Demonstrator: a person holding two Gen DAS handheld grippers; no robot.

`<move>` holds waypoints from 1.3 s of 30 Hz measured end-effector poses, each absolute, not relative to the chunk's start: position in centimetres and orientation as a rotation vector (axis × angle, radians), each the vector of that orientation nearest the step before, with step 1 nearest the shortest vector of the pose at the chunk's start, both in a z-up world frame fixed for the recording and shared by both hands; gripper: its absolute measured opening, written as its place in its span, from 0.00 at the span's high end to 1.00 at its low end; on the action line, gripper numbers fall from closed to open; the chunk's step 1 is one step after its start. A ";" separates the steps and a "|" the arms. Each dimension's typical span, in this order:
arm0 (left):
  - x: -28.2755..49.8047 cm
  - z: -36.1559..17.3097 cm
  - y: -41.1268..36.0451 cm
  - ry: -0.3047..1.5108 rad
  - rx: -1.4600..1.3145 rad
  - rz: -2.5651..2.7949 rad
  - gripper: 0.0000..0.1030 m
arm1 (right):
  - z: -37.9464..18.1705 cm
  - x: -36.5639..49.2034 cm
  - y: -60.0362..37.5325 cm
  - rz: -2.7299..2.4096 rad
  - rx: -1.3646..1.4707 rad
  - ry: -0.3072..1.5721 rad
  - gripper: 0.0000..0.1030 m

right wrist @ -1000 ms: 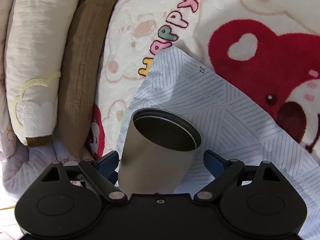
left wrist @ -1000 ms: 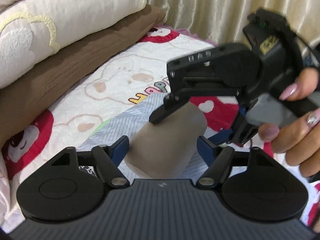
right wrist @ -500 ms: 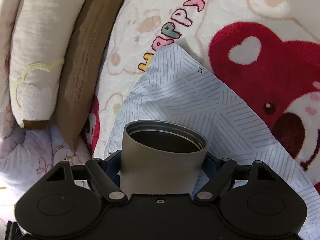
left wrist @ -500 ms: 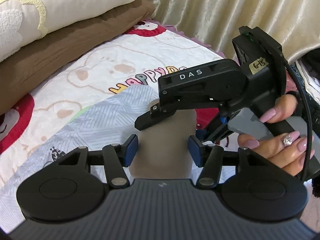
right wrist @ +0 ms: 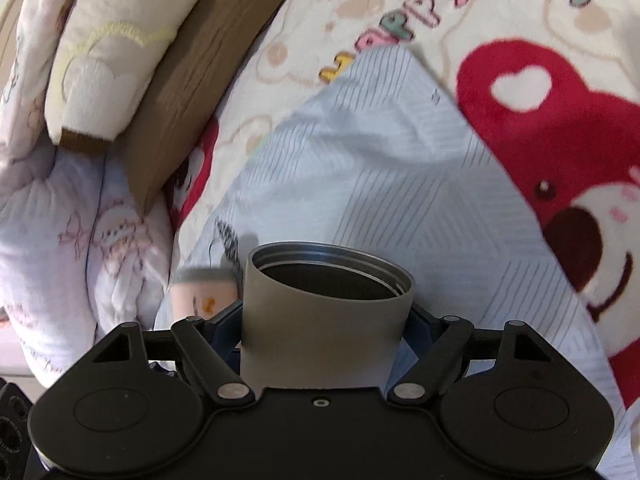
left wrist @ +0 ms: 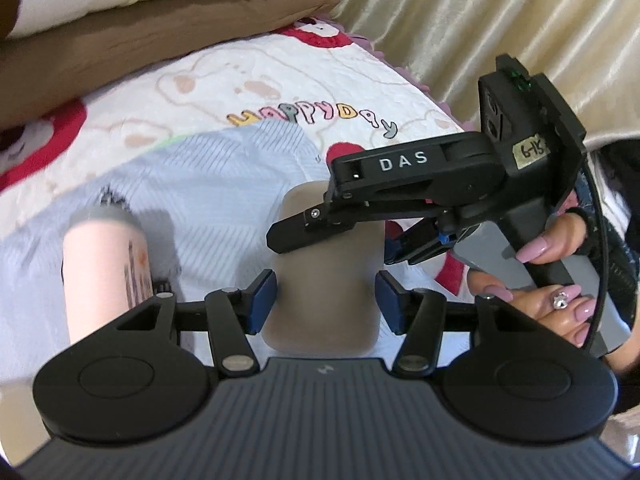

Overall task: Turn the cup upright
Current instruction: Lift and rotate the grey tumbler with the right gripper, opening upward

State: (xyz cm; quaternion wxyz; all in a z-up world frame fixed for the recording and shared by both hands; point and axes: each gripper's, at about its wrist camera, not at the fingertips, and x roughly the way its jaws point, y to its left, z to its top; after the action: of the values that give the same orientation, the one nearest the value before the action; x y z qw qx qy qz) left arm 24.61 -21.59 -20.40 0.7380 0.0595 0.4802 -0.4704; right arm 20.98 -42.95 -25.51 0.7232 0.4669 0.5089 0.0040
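Note:
The cup [left wrist: 326, 280] is a grey-brown metal tumbler. In the right wrist view the cup [right wrist: 326, 312] points its open mouth away from the camera, and my right gripper [right wrist: 326, 332] is shut on its body. In the left wrist view the right gripper [left wrist: 340, 236] reaches in from the right and clamps the cup. My left gripper [left wrist: 326, 300] straddles the cup with its blue pads [left wrist: 262, 300] a little apart from its sides, so it is open.
A pink bottle [left wrist: 106, 276] with a grey cap stands to the left, also seen in the right wrist view [right wrist: 202, 290]. A striped light-blue cloth [right wrist: 380, 184] lies on a cartoon blanket [left wrist: 260, 88]. Pillows [right wrist: 100, 60] are stacked at the left, a curtain [left wrist: 460, 20] behind.
The left gripper's pads have parted from the cup. The right gripper has stayed clamped on it. Both views have shifted, and the pink bottle has come into sight on the left.

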 end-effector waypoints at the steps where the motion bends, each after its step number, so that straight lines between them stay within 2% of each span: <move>1: 24.4 -20.4 -21.2 1.064 0.121 -1.028 0.49 | -25.5 20.8 -42.7 0.022 1.030 1.132 0.18; 8: 22.5 -21.2 -18.5 1.220 0.029 -0.949 0.48 | -25.5 19.7 -40.1 0.126 0.971 1.192 0.20; 18: 20.7 -22.3 -15.6 1.283 -0.098 -0.924 0.48 | -25.4 18.1 -37.5 0.226 0.887 1.199 0.20; 28: 20.1 -22.4 -15.1 1.245 -0.103 -0.945 0.47 | -25.2 16.4 -36.8 0.299 0.836 1.235 0.20; 33: 19.4 -22.4 -15.1 1.224 -0.062 -0.998 0.45 | -25.3 14.9 -37.3 0.361 0.818 1.169 0.20; 39: 16.0 -20.9 -14.6 1.082 0.085 -1.004 0.44 | -23.6 13.1 -36.4 0.433 0.706 1.068 0.21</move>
State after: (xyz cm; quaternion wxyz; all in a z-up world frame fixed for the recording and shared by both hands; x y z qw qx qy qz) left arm 16.03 -14.60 -20.93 0.7391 0.0386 0.4929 -0.4575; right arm 13.08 -36.39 -23.63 0.7803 0.3268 0.4941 0.2006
